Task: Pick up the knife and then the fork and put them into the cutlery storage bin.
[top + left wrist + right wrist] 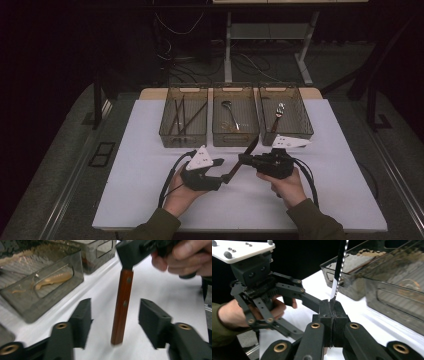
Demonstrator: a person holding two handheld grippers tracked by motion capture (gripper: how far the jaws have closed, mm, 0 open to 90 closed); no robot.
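From the high view, you held a knife above the white counter, in front of three clear bins; its long axis ran diagonally, the wooden handle toward your left tool and the blade up toward the right-hand bin; your right tool was clamped on it where blade met handle.

In the left gripper view, the brown handle stood nearly upright between your left tool's jaws, which stood apart and clear of it on both sides; your right hand gripped above.

In the right gripper view, your right tool was pressed together on the blade; the blade pointed up and away.
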